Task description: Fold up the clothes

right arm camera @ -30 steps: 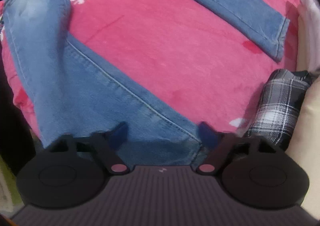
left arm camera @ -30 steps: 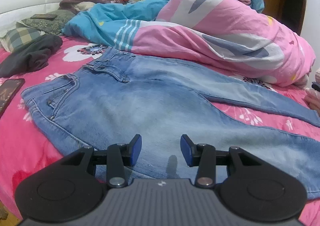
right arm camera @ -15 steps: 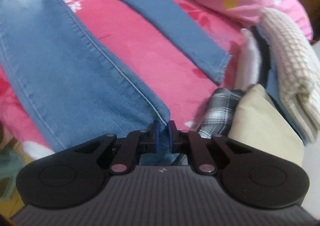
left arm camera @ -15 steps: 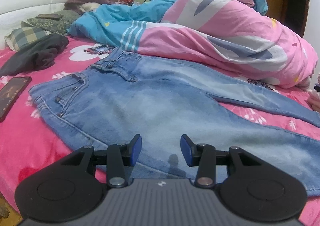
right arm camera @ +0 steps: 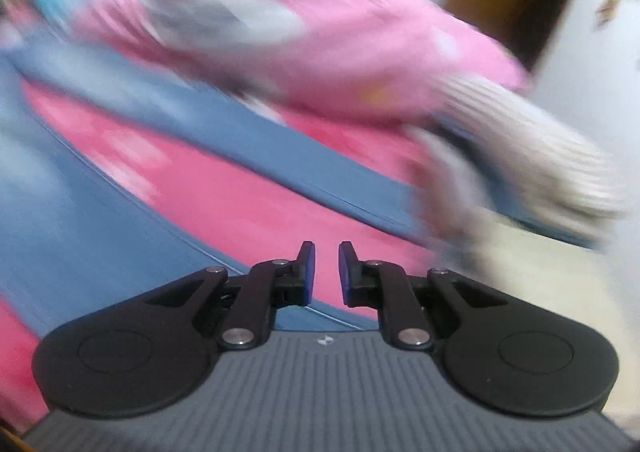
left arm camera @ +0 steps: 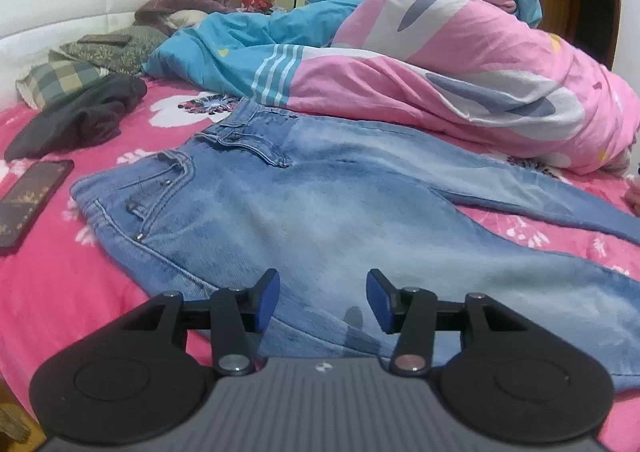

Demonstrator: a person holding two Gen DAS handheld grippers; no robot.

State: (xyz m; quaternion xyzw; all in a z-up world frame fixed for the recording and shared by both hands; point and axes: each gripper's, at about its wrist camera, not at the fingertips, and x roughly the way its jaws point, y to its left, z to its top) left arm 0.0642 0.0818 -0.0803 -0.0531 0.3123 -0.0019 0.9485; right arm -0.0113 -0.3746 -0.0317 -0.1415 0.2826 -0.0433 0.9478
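Note:
Light blue jeans lie flat on the pink flowered bedsheet, waistband to the left and legs spread out to the right. My left gripper hovers open over the near thigh, nothing between its blue pads. In the blurred right wrist view, my right gripper is nearly closed, pinching the near jeans leg low between its pads. The far leg runs across the sheet ahead of it.
A pink and blue quilt is heaped behind the jeans. A dark garment and a phone lie on the left. Folded clothes are stacked at the right, and a doorway stands beyond.
My right gripper closed on the near leg's hem and is now swinging upward fast, blurring its view. My left gripper drifted slightly left along the jeans and stayed open.

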